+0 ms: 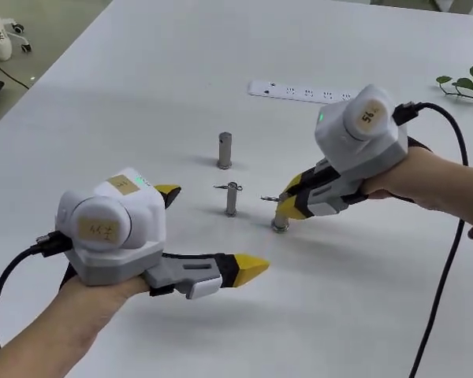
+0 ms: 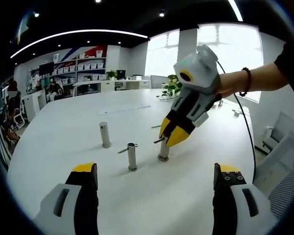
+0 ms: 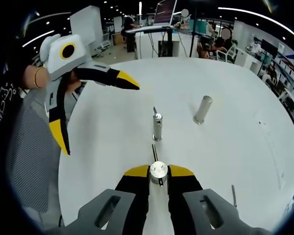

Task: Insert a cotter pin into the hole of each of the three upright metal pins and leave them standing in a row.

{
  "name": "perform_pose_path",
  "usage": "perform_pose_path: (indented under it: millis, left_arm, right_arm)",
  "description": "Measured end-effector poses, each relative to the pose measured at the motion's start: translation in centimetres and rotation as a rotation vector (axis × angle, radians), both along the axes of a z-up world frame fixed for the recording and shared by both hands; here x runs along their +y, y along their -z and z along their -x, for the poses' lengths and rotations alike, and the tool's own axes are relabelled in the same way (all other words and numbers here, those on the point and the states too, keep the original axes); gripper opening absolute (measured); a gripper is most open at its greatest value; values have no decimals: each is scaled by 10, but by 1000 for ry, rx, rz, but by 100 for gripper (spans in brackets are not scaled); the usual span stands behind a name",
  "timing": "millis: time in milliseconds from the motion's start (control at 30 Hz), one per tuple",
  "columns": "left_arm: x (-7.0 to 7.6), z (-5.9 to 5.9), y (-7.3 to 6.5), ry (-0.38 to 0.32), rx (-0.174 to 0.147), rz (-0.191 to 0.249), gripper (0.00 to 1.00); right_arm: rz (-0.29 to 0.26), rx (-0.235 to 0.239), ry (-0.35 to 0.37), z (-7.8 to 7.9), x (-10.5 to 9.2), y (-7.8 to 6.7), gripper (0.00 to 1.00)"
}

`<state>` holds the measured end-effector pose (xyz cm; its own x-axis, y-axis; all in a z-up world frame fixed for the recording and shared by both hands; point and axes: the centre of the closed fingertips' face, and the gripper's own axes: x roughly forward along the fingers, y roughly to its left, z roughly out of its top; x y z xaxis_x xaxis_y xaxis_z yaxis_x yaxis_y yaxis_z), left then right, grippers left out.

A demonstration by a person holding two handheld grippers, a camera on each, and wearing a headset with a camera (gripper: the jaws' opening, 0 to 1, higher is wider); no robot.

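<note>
Right gripper (image 1: 288, 205) pinches the top of the nearest pin (image 3: 158, 170), a cotter pin (image 1: 269, 198) poking out; left gripper (image 1: 213, 229) hovers spread wide, empty.

Pins (image 1: 225, 150) dull grey metal; table (image 1: 126, 94) smooth, matt white.
</note>
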<state>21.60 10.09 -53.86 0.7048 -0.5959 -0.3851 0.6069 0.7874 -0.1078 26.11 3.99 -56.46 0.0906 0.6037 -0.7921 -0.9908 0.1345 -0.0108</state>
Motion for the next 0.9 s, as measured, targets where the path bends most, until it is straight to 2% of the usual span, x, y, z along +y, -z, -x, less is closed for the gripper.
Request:
perform_pose_path:
  millis: [333,900]
  left_arm:
    - [-4,2,-1,11,-3,18,97]
    - [-3,2,2,7,4,24,95]
  right_arm:
    - [0,-2,3,-11,3,0,8]
    - [0,16,-24,-10,1,2,8]
